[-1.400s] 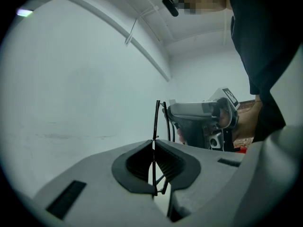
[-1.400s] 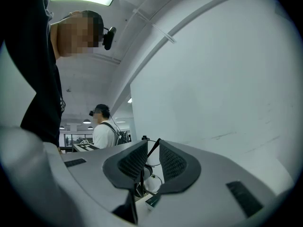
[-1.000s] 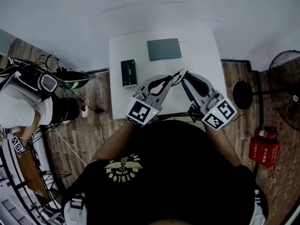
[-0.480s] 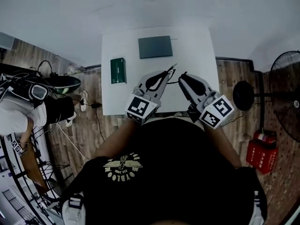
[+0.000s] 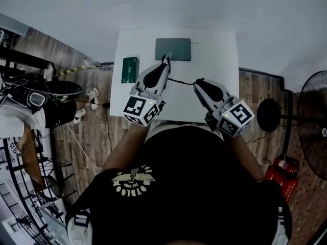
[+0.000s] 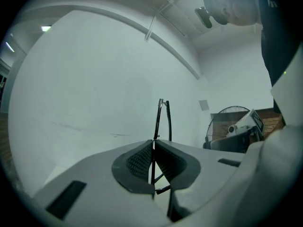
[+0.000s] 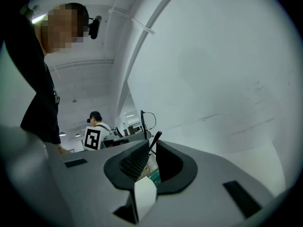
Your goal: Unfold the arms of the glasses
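head view, over a white counter (image 5: 219,50): thin wire glasses (image 5: 181,81) held up off the surface, strung between two handheld grippers, above and clear of a dark flat case (image 5: 172,49) and a green box (image 5: 130,69).

left gripper (image 5: 164,61) with jaws pressed together on the wire frame (image 6: 160,117), rims poking up past the tips. right gripper (image 5: 196,82) with jaws just closing, now pinching the tip of one temple arm (image 7: 155,138), a narrow gap left lower down between the pads.

best done, judging from here, by keeping the left grip fixed as the anchor and sweeping the right hand outward in an arc about the hinge, not tugging straight along the arm. worth easing off at the hinge stop and avoiding any twist on such thin wire. second arm's state not readable.

left hand stretched forward and roughly level, marker cube back toward the body, tips out over the case. right hand angled in from the right, also near level, tips aimed across at the left gripper, both forearms drawn in close to the torso.
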Demonstrator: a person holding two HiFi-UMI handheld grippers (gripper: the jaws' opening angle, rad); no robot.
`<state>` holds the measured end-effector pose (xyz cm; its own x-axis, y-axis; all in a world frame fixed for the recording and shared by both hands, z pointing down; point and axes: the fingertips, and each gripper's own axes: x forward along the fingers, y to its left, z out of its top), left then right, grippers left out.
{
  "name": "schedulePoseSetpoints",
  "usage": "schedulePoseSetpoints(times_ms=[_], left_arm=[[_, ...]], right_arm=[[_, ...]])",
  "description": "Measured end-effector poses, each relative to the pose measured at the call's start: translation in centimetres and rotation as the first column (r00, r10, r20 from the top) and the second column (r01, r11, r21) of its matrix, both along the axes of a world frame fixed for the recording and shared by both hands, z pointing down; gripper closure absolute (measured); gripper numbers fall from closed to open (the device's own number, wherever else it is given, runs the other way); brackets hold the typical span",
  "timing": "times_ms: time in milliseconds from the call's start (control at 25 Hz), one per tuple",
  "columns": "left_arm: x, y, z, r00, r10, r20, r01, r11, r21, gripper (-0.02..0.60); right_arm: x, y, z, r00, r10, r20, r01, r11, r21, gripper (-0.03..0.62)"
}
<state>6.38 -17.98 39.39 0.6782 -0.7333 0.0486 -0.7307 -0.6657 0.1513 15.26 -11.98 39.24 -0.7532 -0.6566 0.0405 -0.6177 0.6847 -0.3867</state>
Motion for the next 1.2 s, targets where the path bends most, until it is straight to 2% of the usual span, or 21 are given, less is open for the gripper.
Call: schedulePoseSetpoints(times_ms=[320, 520, 760, 1000, 1200], left_arm=[[-1.7, 0.1, -1.1, 0.990, -0.126, -0.067, 0.124, 0.992, -0.037, 0.561], [-2.4, 0.3, -1.2, 0.981, -0.177, -0.076, 0.173, 0.983, -0.052, 0.561], [-3.0, 0.6, -1.0, 0.968, -0.221, -0.117, 0.210, 0.972, -0.100, 0.561], [-3.9, 1.0, -0.5, 0.963, -0.245, -0.108, 0.234, 0.966, -0.106, 0.561], [-6.2, 0.2, 0.1, 0.961, -0.256, -0.107, 0.245, 0.964, -0.102, 0.561]], right_arm=[[0.3, 0.4, 0.8, 0.996, -0.077, 0.038, 0.077, 0.997, -0.003, 0.551], [0.7, 0.7, 2.5, 0.995, -0.103, 0.000, 0.103, 0.995, -0.013, 0.554], [0.8, 1.3, 4.2, 0.993, -0.112, 0.022, 0.113, 0.992, -0.055, 0.557], [-0.2, 2.3, 4.7, 0.990, -0.133, 0.052, 0.137, 0.988, -0.071, 0.557], [-0.2, 2.3, 5.1, 0.997, -0.079, 0.005, 0.080, 0.994, -0.081, 0.563]])
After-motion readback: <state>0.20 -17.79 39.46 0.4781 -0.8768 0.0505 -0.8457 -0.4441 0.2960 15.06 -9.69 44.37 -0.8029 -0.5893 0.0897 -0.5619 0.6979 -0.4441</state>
